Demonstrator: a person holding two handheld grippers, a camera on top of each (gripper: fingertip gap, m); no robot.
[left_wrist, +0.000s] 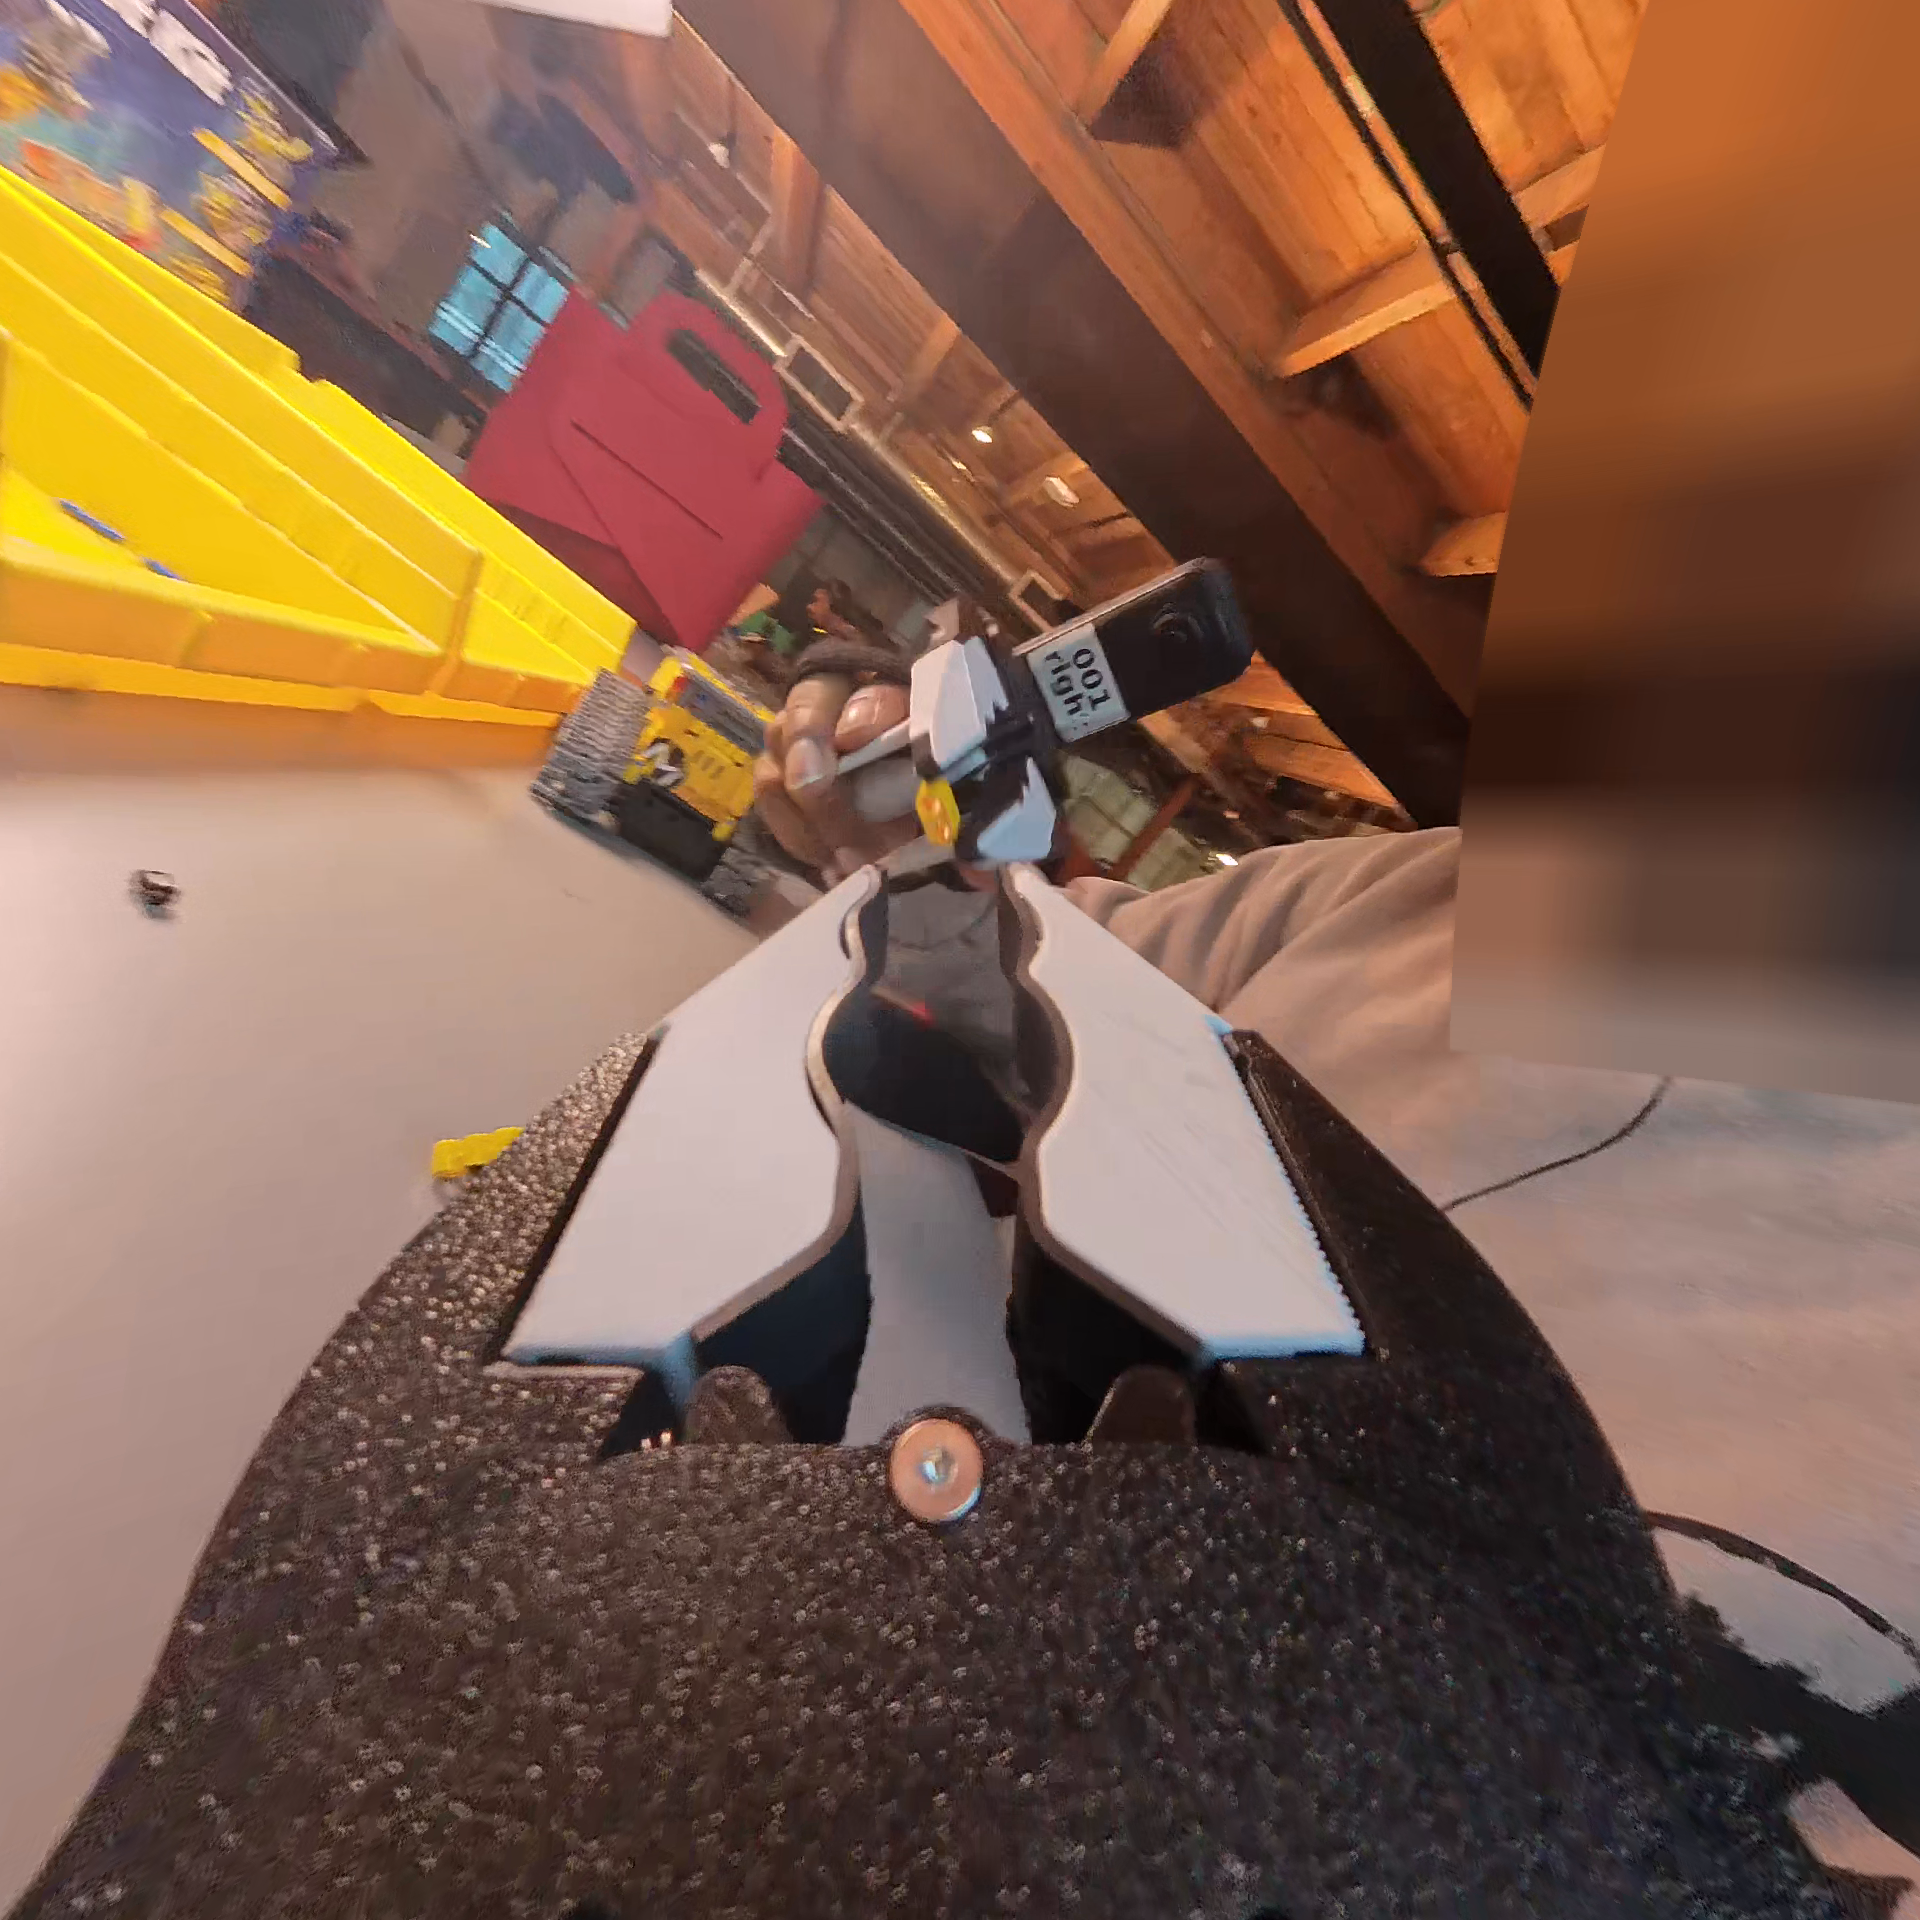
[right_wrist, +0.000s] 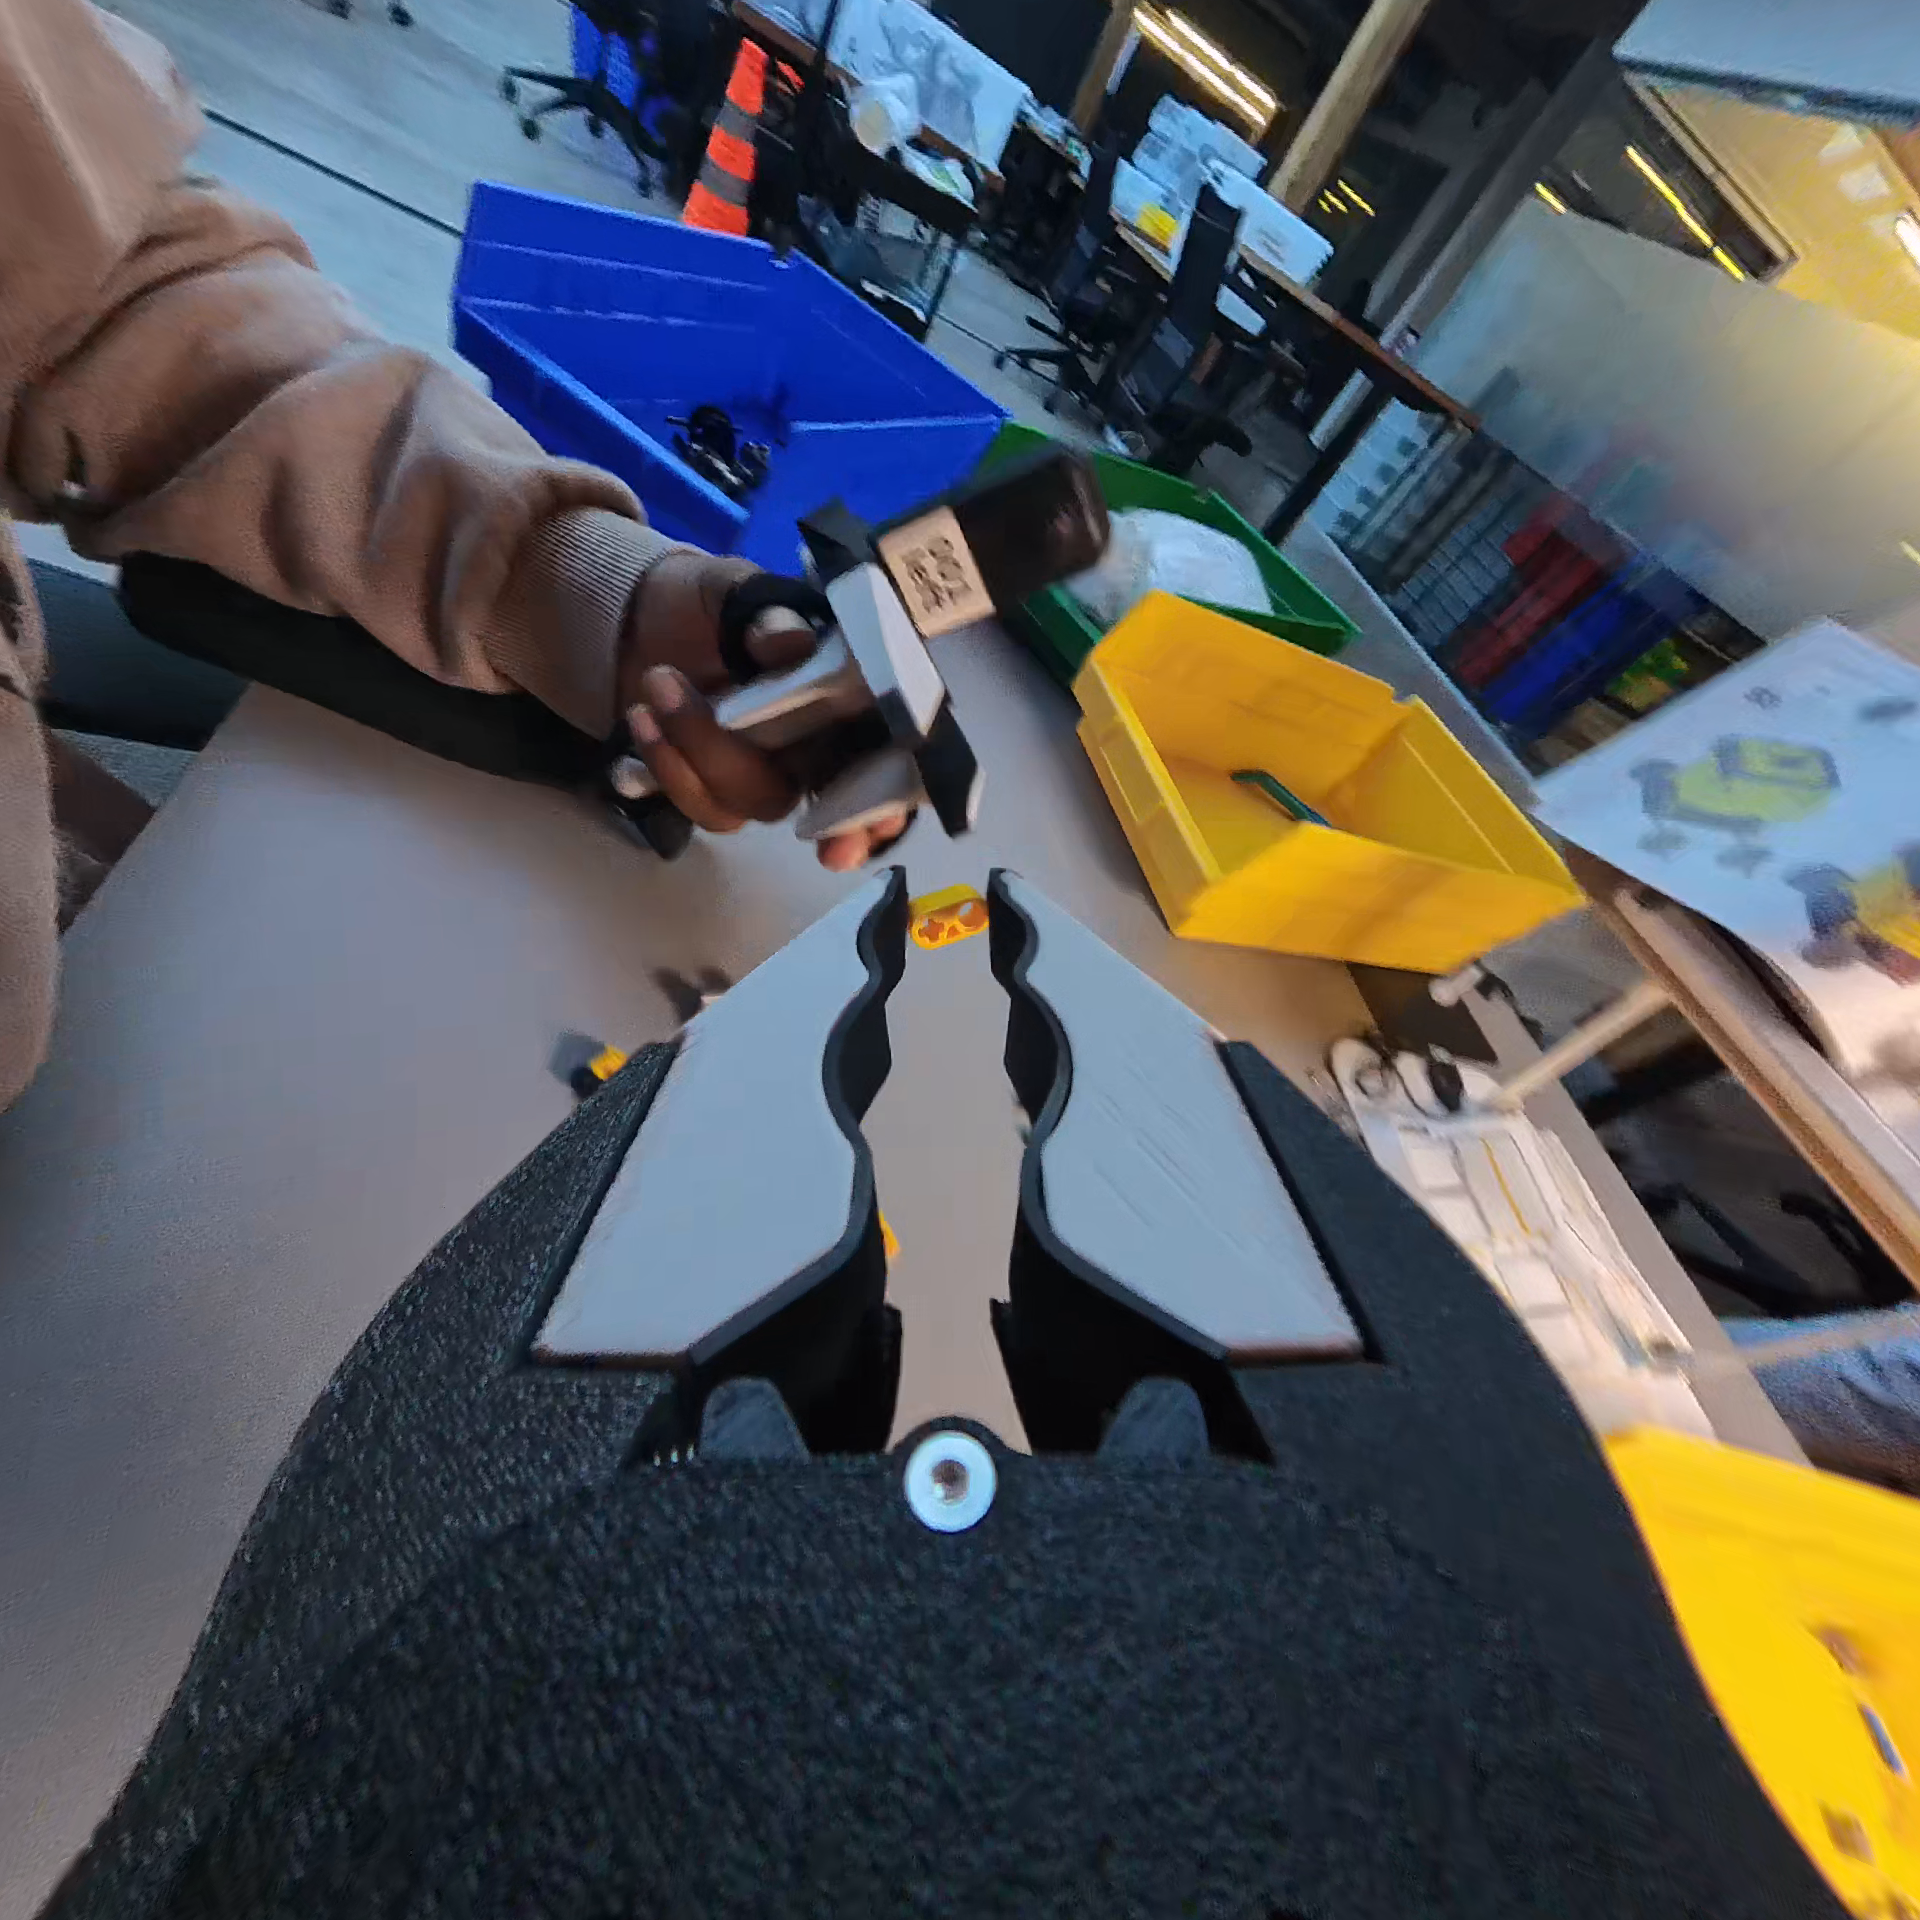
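My right gripper is shut on a small yellow two-hole beam, pinched between its fingertips and held above the grey table. In the left wrist view the right gripper faces me with the yellow beam in its tips, gripped by a hand. My left gripper is open and empty, its tips just below the right gripper. The left gripper also shows in the right wrist view, held by a hand in a tan sleeve, just above the beam.
Yellow bins, a red cardboard box and a yellow toy vehicle stand on the table. A blue bin, green bin, yellow bin and picture booklet lie beyond. Small loose pieces lie near. Left tips to right tips: about 4 cm.
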